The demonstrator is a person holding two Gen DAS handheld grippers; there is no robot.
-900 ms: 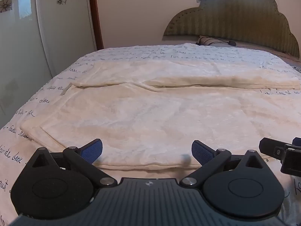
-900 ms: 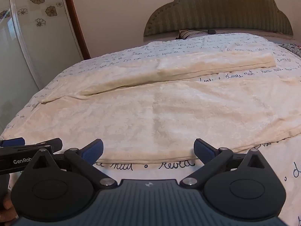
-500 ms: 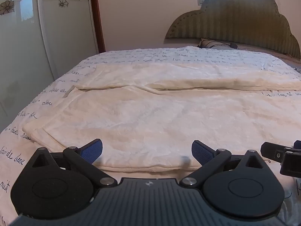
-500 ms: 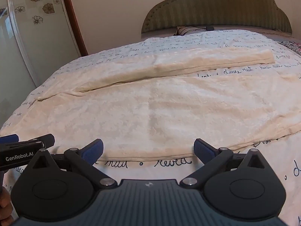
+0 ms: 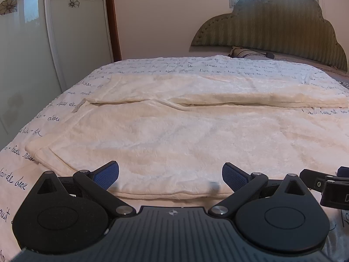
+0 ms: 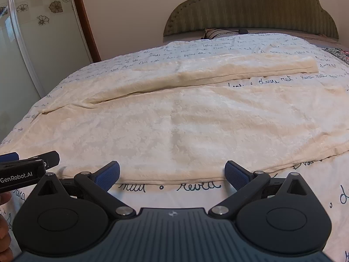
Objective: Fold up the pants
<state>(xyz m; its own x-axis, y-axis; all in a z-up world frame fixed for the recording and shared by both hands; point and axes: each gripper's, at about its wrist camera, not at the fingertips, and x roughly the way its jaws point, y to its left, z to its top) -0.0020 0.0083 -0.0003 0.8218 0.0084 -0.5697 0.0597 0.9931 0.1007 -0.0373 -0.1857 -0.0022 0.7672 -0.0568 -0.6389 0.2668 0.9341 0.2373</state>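
Observation:
Cream fleece pants (image 5: 185, 131) lie spread flat on the bed, waist to the left and both legs running right; the far leg (image 6: 229, 69) lies apart from the near one. My left gripper (image 5: 170, 175) hovers open over the near hem, nothing between its blue pads (image 5: 106, 174). My right gripper (image 6: 172, 175) is open too, just short of the near edge of the pants (image 6: 185, 131). Each gripper shows at the side of the other's view: the right one (image 5: 327, 185) and the left one (image 6: 26, 170).
The bed carries a white cover with blue script (image 6: 165, 186). A green padded headboard (image 5: 272, 26) and a pillow (image 5: 242, 52) stand at the far end. A wardrobe with flower decals (image 5: 32, 54) runs along the left. A person's hand (image 6: 4, 218) shows at the left edge.
Both views have tilted up slightly, so the pants sit lower in frame. The grippers stay open and the cloth has not moved.

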